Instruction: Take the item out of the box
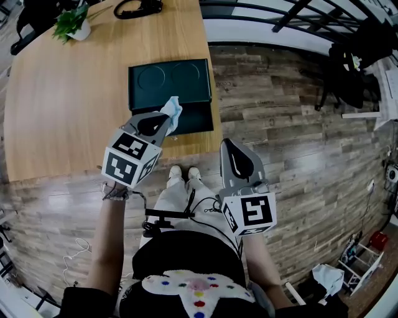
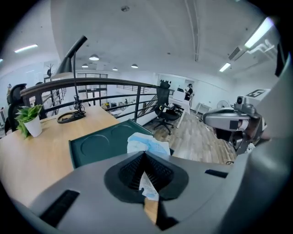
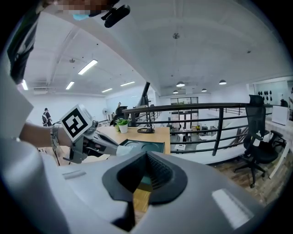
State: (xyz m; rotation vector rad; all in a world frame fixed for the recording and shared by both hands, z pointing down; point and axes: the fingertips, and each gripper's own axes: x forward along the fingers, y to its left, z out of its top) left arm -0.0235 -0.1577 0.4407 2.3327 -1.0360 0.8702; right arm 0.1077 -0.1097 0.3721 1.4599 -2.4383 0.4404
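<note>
**Item pinched above the open box**

Nearest to us, the right gripper (image 1: pixel 227 145) hung over the wooden floor (image 1: pixel 280 124), off the table's edge. Its own view showed its jaws (image 3: pixel 146 157) closed tip to tip with nothing between them; only table and box showed through the gap behind the tips.

A little further out, the left gripper (image 1: pixel 164 122) reached over the near edge of the table (image 1: pixel 68 112). Its jaws were closed on the item (image 1: pixel 174 109), a crumpled pale blue and white thing. We could not tell what it was. In the left gripper view (image 2: pixel 145 159) a strip of it ran back between the ribbed pads, and the rest (image 2: pixel 149 145) bunched out past the tips.

The item was above the box (image 1: pixel 169 81), over its near half. We could not tell whether it touched the box. The box was dark green and lay open on the table's right side, the far half showing two round hollows.

At the far end of the table stood a small potted plant (image 1: pixel 73 22) and, to its right, a black lamp base (image 1: pixel 138 7). Beyond the table ran a dark railing (image 1: pixel 298 15).
</note>
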